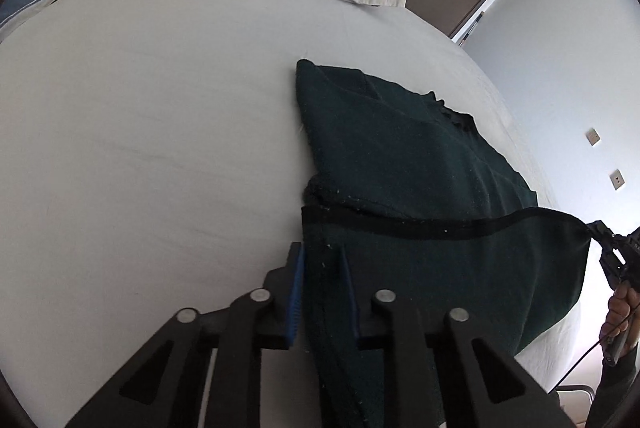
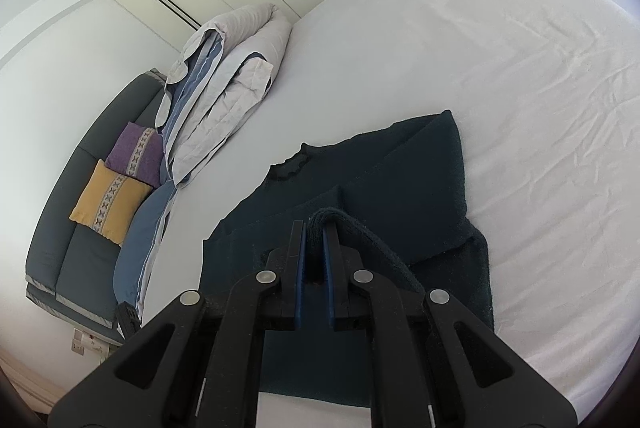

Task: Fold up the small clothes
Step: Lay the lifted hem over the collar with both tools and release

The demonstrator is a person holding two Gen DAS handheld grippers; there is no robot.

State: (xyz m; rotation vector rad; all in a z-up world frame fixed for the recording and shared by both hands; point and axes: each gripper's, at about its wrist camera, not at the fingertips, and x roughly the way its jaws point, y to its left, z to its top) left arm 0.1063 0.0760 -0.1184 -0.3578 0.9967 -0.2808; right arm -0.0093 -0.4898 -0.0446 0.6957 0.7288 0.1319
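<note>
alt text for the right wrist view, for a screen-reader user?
The right gripper pinches a fold of a dark green garment lying on a white bed. Folded bedding and a sofa with two cushions sit beyond.

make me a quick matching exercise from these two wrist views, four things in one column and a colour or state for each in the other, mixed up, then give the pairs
Things:
1. dark green sweater
2. right gripper
3. folded duvet
4. square cushion

Colour or state:
A. mustard yellow with a patterned band, on the sofa
B. stacked at the far side of the bed, pale grey with blue
C. lying on the grey sheet, bottom hem lifted
D. shut on a bunched edge of knit

Pairs: 1-C, 2-D, 3-B, 4-A
</note>
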